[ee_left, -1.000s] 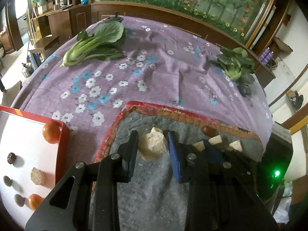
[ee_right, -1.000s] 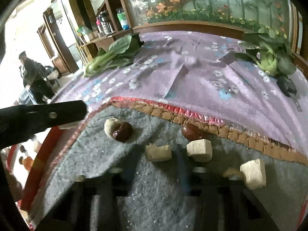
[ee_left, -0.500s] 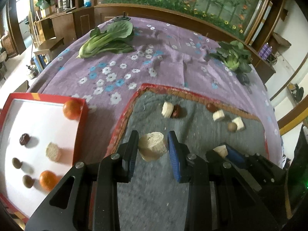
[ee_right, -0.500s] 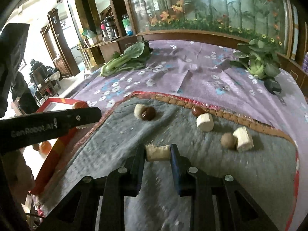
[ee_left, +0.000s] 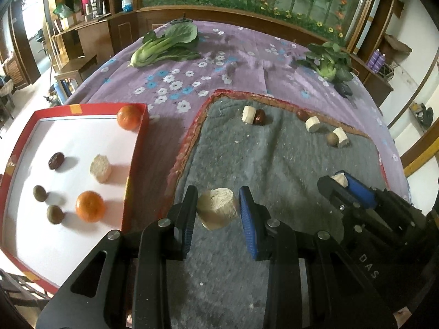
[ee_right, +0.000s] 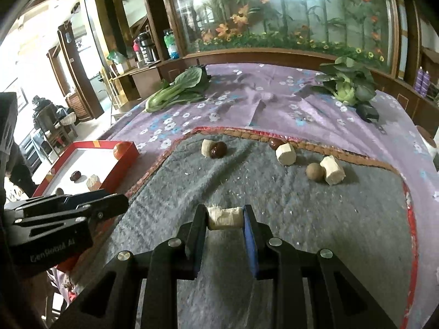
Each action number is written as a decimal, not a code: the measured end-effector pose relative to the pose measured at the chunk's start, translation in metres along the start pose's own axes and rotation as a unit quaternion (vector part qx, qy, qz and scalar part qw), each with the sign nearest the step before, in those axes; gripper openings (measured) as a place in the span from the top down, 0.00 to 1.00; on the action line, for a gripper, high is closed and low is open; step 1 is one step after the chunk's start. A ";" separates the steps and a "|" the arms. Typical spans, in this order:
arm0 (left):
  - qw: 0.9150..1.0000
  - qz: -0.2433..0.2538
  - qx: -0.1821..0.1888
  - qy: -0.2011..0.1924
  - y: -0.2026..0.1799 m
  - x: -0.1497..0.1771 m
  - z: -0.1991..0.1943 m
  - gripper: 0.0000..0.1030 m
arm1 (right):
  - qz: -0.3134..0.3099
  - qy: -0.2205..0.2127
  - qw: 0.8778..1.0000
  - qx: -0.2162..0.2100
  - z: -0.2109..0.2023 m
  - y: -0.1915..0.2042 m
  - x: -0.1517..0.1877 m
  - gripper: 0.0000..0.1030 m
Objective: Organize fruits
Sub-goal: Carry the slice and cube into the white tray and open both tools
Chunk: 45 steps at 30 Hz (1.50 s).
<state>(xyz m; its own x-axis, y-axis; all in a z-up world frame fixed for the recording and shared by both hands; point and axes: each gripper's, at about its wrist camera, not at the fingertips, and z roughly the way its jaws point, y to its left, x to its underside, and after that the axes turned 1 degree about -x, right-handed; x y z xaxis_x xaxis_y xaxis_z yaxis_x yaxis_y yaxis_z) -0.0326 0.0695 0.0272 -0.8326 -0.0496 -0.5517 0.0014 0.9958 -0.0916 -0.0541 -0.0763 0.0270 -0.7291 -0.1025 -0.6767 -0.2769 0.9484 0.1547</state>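
My left gripper [ee_left: 218, 211] is shut on a pale cut fruit chunk [ee_left: 217, 212], held above the grey mat [ee_left: 274, 170] near the red tray [ee_left: 137, 148]. My right gripper [ee_right: 225, 218] is shut on another pale chunk [ee_right: 225, 217] above the mat; it also shows in the left wrist view [ee_left: 340, 179]. The white-lined tray holds two oranges [ee_left: 90, 206], a pale chunk [ee_left: 100, 168], a dark date [ee_left: 56, 160] and two brown round fruits [ee_left: 40, 192]. On the mat lie more pale chunks [ee_right: 286, 154], dark dates [ee_right: 218, 149] and a brown round fruit [ee_right: 315, 172].
The table has a purple flowered cloth [ee_left: 192, 82]. A bok choy [ee_left: 164, 45] lies at the far left and a leafy green vegetable [ee_left: 328, 61] at the far right, with a small dark object [ee_left: 344, 90] beside it. Wooden cabinets stand behind.
Both grippers have risen and pulled back from the mat with their chunks. The left gripper has shifted so that the red tray shows more fully at its left.
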 end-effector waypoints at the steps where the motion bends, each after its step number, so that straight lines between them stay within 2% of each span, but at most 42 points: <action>1: 1.000 0.000 -0.002 -0.003 0.000 0.002 -0.001 0.71 | -0.002 0.000 1.000 0.000 -0.001 0.001 0.000 0.76; 17: 0.999 -0.015 -0.025 -0.031 0.026 0.012 -0.016 0.71 | -0.029 0.000 1.000 0.000 -0.005 0.038 0.002 0.76; 27: 0.998 -0.028 -0.044 -0.045 0.052 0.012 -0.022 0.71 | -0.046 0.007 0.999 -0.014 0.004 0.066 -0.003 0.76; 35: 0.995 -0.053 -0.061 -0.051 0.087 0.013 -0.029 0.71 | -0.076 0.011 0.996 -0.037 0.013 0.102 -0.010 0.76; 45: 0.989 -0.105 -0.094 -0.046 0.157 0.025 -0.040 0.71 | -0.123 0.027 0.987 -0.097 0.033 0.161 -0.016 0.76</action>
<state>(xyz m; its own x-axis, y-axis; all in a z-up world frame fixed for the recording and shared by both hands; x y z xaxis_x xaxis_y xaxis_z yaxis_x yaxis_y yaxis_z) -0.0754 0.2273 0.0324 -0.7500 -0.2553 -0.6102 -0.2763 0.9591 -0.0617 -0.0665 0.0875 0.0393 -0.6565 -0.3427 -0.6719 -0.5597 0.8185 0.1293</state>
